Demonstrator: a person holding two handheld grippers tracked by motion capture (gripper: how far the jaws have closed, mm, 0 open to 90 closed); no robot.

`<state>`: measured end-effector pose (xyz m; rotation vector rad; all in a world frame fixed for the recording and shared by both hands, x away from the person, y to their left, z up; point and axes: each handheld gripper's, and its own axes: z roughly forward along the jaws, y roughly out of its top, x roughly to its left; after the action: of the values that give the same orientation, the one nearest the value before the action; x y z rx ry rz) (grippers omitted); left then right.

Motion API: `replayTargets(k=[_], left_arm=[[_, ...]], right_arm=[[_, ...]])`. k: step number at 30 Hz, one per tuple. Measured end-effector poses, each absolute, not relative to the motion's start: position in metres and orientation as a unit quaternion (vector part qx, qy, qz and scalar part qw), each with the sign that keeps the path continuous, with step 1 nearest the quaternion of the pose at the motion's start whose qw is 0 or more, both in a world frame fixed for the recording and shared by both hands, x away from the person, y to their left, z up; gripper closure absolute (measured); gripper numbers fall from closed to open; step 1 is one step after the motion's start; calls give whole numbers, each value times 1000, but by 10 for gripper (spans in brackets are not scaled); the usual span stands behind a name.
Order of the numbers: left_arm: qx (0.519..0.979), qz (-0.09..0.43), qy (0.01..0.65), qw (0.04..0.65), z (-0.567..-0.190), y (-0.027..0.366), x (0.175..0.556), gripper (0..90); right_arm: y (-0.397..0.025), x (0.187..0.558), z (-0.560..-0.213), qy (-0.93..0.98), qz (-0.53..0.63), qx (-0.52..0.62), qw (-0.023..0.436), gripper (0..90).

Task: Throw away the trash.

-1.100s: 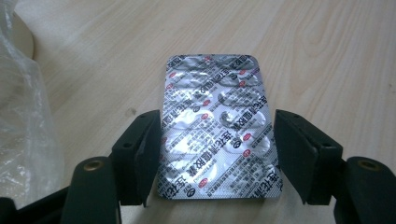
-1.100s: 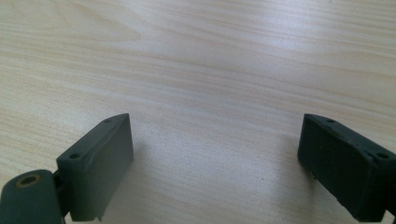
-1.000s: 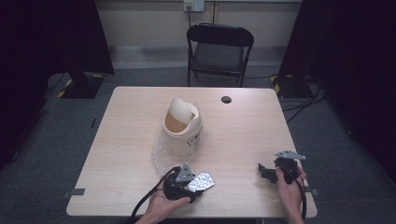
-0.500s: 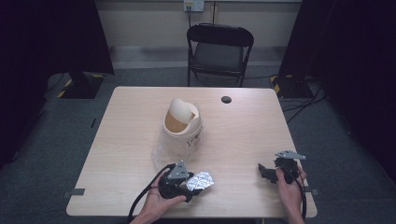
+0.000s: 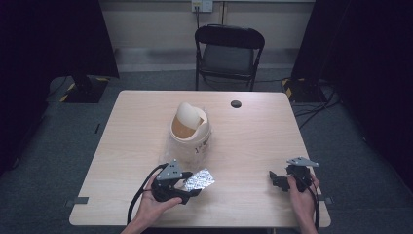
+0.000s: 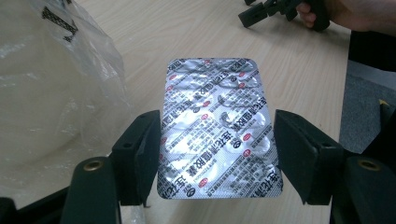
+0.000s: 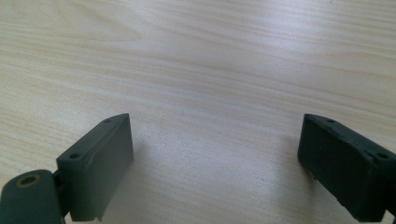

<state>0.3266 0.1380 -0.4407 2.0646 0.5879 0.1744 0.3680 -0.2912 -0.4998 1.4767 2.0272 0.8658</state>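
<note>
Left gripper view shows the silver blister pack (image 6: 218,126) lying flat on the tabletop (image 6: 299,70) between the spread jaws of the left claw (image 6: 217,154), the jaws open with gaps to the foil on both sides, likely lined up for a pinch; the lidded bin (image 5: 190,127) in its clear bag stands just beyond; the left hand (image 5: 153,204) lies low, claw pointing right; the right claw (image 5: 277,179) rests wide open and empty, well apart.

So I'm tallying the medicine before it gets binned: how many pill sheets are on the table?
1. The pill sheet lies flat on the table between the open jaws of the left gripper, beside the bagged bin. Others inside the bin would be hidden.
</note>
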Motion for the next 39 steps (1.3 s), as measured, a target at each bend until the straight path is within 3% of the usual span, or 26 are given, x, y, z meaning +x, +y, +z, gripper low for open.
replayTargets(k=[12, 39], left_arm=[[846, 72, 230, 475, -429, 147, 325, 341], [816, 129, 266, 497, -388, 207, 341, 341]], right_arm=[[-291, 368, -500, 741, 317, 540, 242, 97], [-291, 368, -500, 741, 317, 540, 242, 97]])
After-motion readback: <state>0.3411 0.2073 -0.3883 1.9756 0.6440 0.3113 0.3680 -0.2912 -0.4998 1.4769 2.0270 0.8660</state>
